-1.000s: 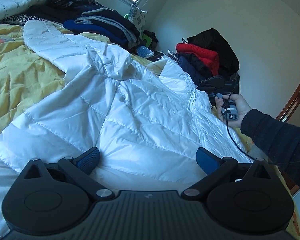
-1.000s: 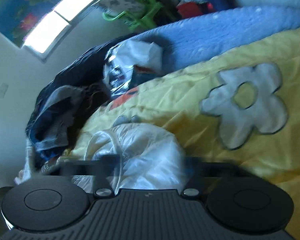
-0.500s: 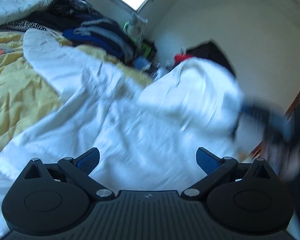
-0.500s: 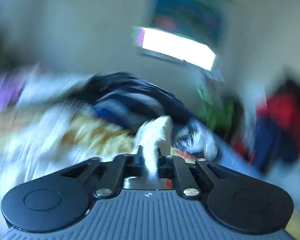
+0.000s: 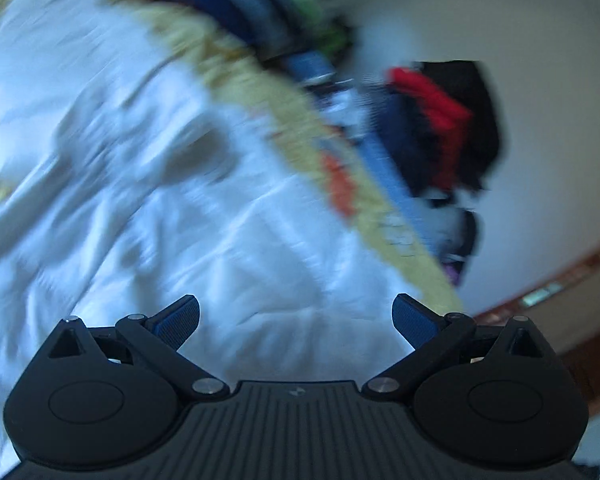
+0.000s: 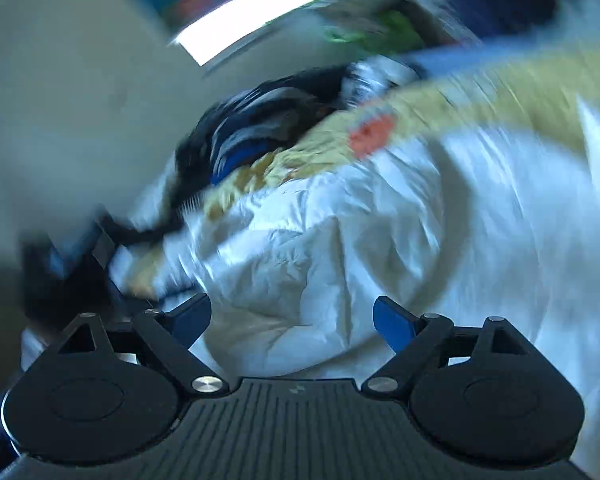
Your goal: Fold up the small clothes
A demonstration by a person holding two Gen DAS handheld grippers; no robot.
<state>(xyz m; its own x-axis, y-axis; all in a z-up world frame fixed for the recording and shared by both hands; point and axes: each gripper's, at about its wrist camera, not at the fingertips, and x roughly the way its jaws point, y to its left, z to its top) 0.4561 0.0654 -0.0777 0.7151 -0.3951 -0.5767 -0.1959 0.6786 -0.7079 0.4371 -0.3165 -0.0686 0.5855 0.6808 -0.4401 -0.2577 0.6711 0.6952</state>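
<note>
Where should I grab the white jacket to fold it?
Probably the puffed fold of the jacket just ahead of the open right hand-held gripper. It stands up off the bed, so the fingers can pinch it coming straight forward and down. Blur hides the hem and sleeves.

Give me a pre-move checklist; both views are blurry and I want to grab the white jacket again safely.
1. Left gripper open, nothing between its fingers: ok.
2. Right gripper open, nothing held: ok.
3. Jacket lying on the yellow quilt, in front of both grippers: ok.
4. Sharp view for picking a grasp point: not ok, both views are motion-blurred.
5. Which hem or sleeve lies nearest the fingers: cannot tell.
6. Jacket apart from the dark clothes pile: cannot tell.
</note>
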